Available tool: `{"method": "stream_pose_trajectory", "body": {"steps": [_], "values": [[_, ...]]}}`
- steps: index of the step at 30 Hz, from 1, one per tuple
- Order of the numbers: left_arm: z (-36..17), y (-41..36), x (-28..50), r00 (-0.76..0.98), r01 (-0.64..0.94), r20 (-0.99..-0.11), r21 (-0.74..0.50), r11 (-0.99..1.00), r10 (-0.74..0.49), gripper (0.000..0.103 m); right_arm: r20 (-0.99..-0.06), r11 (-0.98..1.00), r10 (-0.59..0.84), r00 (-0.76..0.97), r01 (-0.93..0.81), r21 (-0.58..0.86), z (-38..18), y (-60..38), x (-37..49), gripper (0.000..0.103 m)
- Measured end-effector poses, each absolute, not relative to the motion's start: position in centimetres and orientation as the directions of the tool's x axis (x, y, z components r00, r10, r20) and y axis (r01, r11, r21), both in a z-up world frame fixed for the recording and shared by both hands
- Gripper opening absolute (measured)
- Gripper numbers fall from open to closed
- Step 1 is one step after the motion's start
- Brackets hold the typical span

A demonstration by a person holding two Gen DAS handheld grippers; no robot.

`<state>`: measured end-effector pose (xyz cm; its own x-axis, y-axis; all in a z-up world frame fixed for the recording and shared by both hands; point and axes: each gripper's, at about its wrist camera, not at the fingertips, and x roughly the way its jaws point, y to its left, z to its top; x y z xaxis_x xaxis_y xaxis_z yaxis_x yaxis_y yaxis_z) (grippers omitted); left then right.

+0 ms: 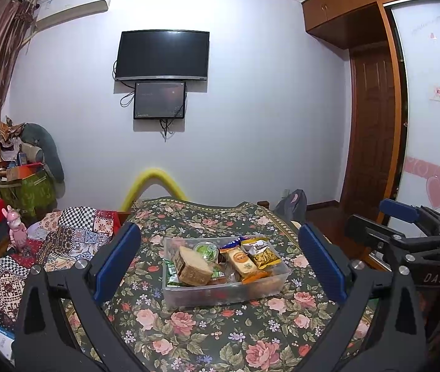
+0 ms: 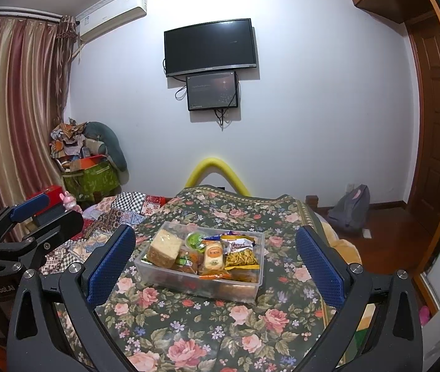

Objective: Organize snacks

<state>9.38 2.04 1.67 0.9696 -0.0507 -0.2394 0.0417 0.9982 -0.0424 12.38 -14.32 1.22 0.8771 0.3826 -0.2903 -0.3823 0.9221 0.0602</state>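
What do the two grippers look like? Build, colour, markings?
Both match: black angular frames with silver bolts and blue textured fingers. Left gripper body reads "GenRobot.AI" in the right wrist view; right gripper body shows "DAS" in the left wrist view. No cables or sleeves visible.

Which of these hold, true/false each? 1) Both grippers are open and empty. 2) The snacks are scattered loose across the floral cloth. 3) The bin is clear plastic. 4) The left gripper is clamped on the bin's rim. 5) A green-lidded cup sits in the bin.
1) True. The left gripper and right gripper both have their jaws spread wide with nothing between them.
2) False. The snacks sit together inside the bin; no loose snack shows on the floral cloth.
3) True. Its walls are see-through.
4) False. The left gripper is held back from the bin and touches nothing.
5) True. The green-lidded cup lies near the bin's far side.
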Motion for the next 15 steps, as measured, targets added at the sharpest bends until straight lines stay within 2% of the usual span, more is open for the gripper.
{"method": "stream_pose_trajectory", "body": {"steps": [15], "values": [[1.84,2.11,9.44,0.968,0.044,-0.245,-0.045,0.998,-0.054,0.103,-0.286,0.919,0.39,0.876,-0.39,0.059,1.44,-14.16,12.28,0.103]]}}
